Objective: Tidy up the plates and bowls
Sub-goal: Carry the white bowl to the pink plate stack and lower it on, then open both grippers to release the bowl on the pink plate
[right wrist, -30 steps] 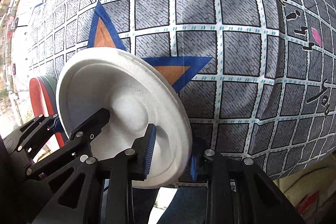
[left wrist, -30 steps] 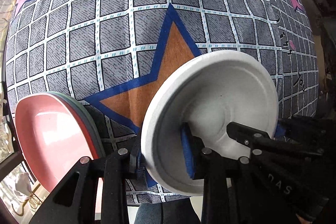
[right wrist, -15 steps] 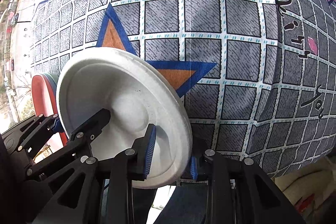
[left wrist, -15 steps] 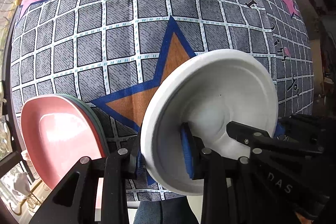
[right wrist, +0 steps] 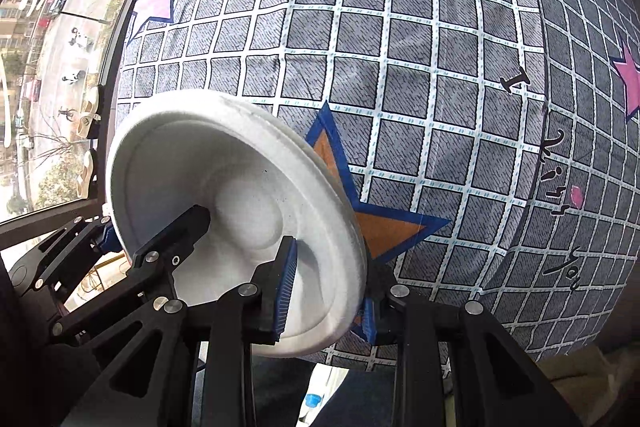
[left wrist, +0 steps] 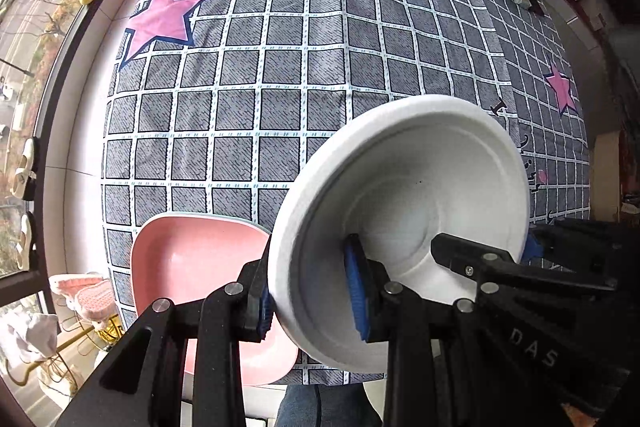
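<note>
Over checked cloth (left wrist: 280,99), both claws (left wrist: 310,297) (right wrist: 326,297) pinch white plate (left wrist: 404,227).

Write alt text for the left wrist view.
A white plate is held tilted above a grey checked tablecloth, clamped at its rim by the left gripper and gripped at the opposite edge by the right gripper. A pink plate lies lower left near the table edge.

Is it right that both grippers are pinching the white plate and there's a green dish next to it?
Not quite. Both the left gripper and the right gripper do pinch the white plate, but the dish beside it is pink, not green, as the left wrist view shows.
</note>
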The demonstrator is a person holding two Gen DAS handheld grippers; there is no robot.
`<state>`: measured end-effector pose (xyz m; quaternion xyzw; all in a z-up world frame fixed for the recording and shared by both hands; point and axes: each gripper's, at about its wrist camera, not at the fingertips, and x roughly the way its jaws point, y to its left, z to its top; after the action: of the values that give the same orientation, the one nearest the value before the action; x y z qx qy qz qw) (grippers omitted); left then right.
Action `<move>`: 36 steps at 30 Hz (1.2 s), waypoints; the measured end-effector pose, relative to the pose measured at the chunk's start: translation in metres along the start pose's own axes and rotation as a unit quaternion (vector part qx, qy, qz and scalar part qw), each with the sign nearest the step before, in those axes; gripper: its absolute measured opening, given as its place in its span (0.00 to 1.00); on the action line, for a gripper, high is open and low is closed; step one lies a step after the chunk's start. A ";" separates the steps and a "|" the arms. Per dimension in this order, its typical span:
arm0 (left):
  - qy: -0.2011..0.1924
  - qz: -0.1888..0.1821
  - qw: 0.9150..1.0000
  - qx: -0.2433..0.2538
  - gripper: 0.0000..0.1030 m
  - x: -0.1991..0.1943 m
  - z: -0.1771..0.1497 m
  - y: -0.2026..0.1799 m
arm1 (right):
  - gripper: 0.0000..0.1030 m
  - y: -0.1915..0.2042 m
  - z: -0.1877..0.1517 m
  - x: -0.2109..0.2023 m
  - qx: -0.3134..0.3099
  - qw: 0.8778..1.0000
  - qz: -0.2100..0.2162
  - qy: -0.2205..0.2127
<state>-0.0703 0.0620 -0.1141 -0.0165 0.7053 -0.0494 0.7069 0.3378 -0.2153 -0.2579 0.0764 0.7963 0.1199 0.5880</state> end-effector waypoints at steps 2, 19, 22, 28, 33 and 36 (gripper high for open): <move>-0.004 0.006 1.000 -0.015 0.32 -0.006 -0.008 0.018 | 0.30 0.016 0.004 -0.002 -0.016 1.000 0.002 0.001; 0.023 0.036 0.989 -0.140 0.32 0.015 -0.061 0.095 | 0.30 0.121 0.004 0.061 -0.141 0.988 0.008 0.056; 0.030 0.031 0.987 -0.155 0.32 0.024 -0.067 0.102 | 0.30 0.124 0.011 0.072 -0.150 0.987 0.001 0.063; 0.037 0.027 0.985 -0.168 0.32 0.035 -0.071 0.107 | 0.30 0.128 0.023 0.086 -0.155 0.985 -0.003 0.076; 0.031 0.030 0.985 -0.167 0.36 0.036 -0.073 0.111 | 0.30 0.140 0.026 0.099 -0.165 0.984 -0.017 0.067; 0.025 0.029 0.986 -0.162 0.40 0.033 -0.072 0.109 | 0.30 0.149 0.028 0.100 -0.175 0.983 -0.026 0.056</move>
<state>-0.1374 0.1710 -0.1570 -0.1089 0.7215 0.0856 0.6784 0.3320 -0.0436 -0.3156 -0.0553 0.7963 0.2458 0.5499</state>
